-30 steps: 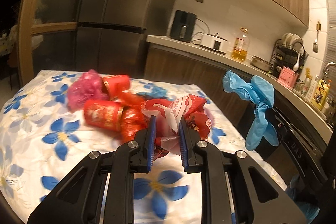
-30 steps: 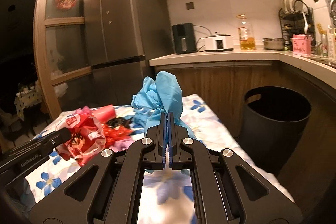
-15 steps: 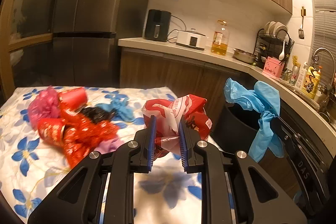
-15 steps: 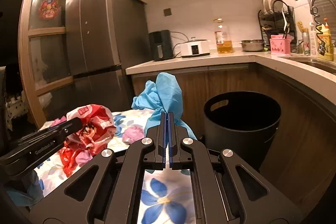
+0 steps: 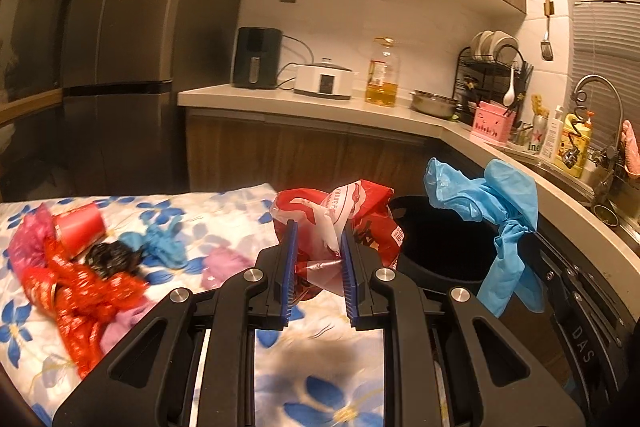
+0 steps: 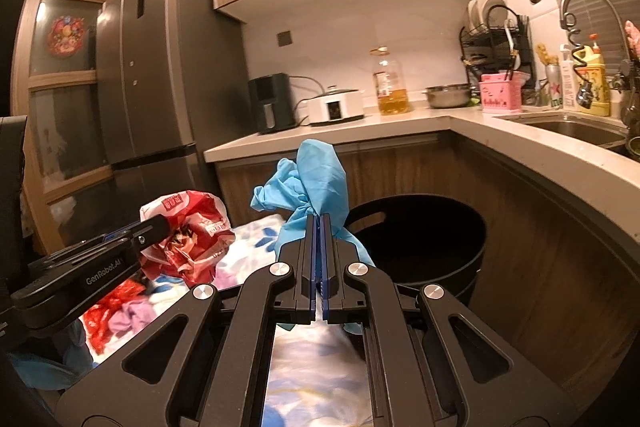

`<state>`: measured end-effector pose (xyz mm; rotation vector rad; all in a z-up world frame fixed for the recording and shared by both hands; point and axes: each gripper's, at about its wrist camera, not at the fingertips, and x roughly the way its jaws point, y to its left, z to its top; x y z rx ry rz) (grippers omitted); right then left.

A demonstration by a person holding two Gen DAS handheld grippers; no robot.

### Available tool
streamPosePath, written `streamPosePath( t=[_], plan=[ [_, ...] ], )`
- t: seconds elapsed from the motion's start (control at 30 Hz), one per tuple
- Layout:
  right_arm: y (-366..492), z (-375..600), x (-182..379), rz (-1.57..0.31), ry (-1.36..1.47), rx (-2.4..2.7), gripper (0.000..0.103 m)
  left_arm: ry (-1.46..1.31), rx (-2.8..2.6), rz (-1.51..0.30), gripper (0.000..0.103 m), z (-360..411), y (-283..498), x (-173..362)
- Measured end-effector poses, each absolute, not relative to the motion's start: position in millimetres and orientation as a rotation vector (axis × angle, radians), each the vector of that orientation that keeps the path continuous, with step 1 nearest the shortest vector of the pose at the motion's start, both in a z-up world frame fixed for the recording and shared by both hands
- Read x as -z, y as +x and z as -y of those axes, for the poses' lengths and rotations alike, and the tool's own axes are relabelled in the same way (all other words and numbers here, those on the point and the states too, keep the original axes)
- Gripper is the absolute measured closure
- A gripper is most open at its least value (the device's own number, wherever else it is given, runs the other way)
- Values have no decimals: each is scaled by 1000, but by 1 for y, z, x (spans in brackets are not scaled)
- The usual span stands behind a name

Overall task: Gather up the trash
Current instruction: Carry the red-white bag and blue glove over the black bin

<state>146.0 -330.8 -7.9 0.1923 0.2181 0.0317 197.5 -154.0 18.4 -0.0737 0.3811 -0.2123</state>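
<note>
My left gripper is shut on a crumpled red and white plastic wrapper, held in the air over the table's far end. That wrapper also shows at the left of the right wrist view, in the left gripper. My right gripper is shut on a bunch of blue disposable gloves, which hang at the right of the left wrist view as blue gloves. A black round bin stands on the floor just beyond both grippers; the bin lies behind the wrapper.
More trash lies on the flowered tablecloth: a red cup, red foil, a black scrap, a blue glove and pink scraps. A wooden counter with a sink wraps round the bin. A fridge stands at left.
Both grippers have swung right with their loads, away from the trash pile. The black bin has come into view and now sits close ahead of both.
</note>
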Motion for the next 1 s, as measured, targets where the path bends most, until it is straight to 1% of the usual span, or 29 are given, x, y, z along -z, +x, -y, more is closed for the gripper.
streamPosePath(
  t=[0.67, 1.0],
  plan=[
    [189, 407, -4, -185, 213, 92, 101, -48, 327, -344, 83, 253, 254, -37],
    [208, 421, -3, -185, 225, 85, 101, -31, 372, -348, 83, 279, 272, -31]
  ],
)
